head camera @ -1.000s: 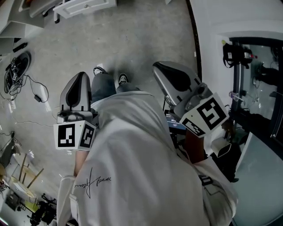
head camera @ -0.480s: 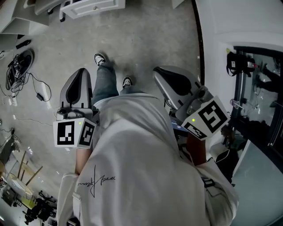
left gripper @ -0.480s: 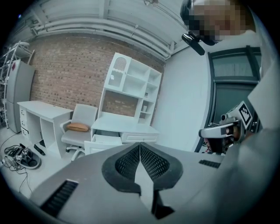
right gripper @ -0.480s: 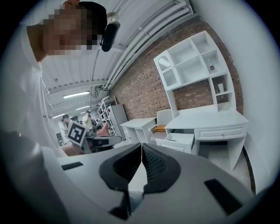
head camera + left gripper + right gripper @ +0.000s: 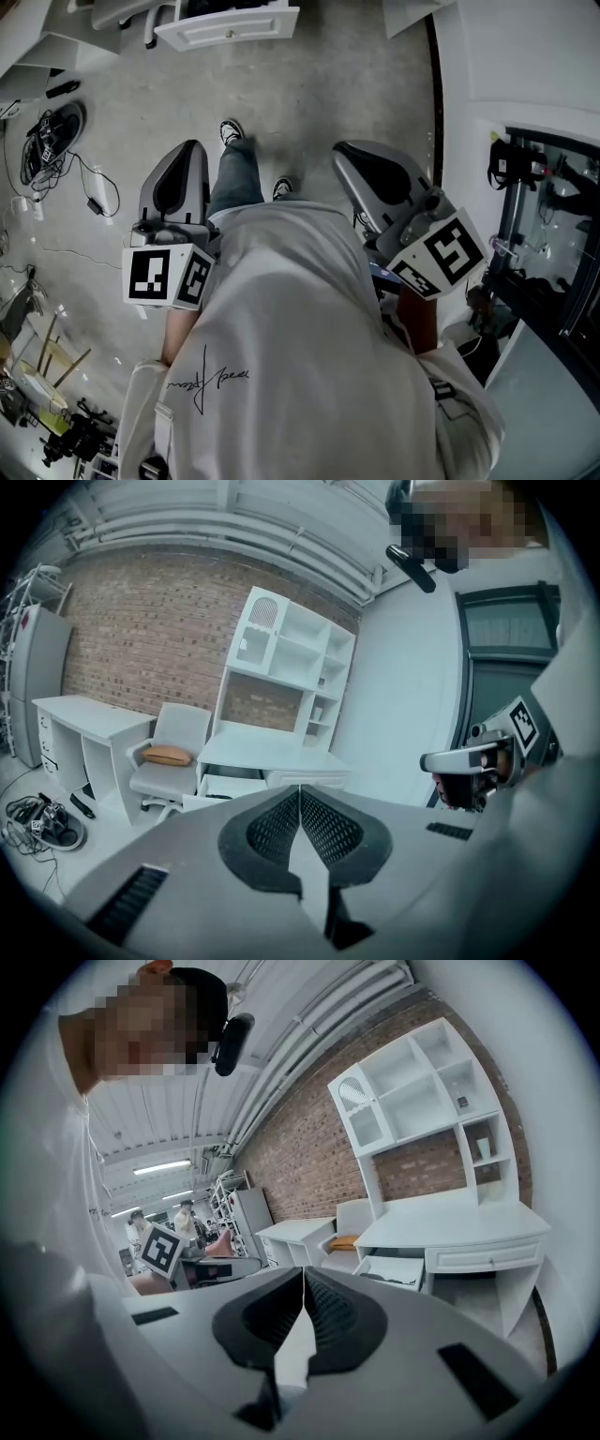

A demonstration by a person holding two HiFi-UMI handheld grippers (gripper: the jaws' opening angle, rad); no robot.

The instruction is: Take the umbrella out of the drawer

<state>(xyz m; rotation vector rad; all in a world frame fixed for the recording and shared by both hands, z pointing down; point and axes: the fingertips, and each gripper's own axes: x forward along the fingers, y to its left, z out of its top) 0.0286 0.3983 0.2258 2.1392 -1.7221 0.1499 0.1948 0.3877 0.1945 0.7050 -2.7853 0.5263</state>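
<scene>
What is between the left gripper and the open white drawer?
In the head view, only bare grey floor lies between the left gripper and the drawer; a shoe stands beside.

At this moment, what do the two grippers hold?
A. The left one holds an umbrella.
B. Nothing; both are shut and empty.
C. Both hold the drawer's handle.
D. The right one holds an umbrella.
B: the jaws of the left gripper meet with nothing between them, and so do those of the right gripper; the open drawer stands apart from both, farther ahead.
</scene>
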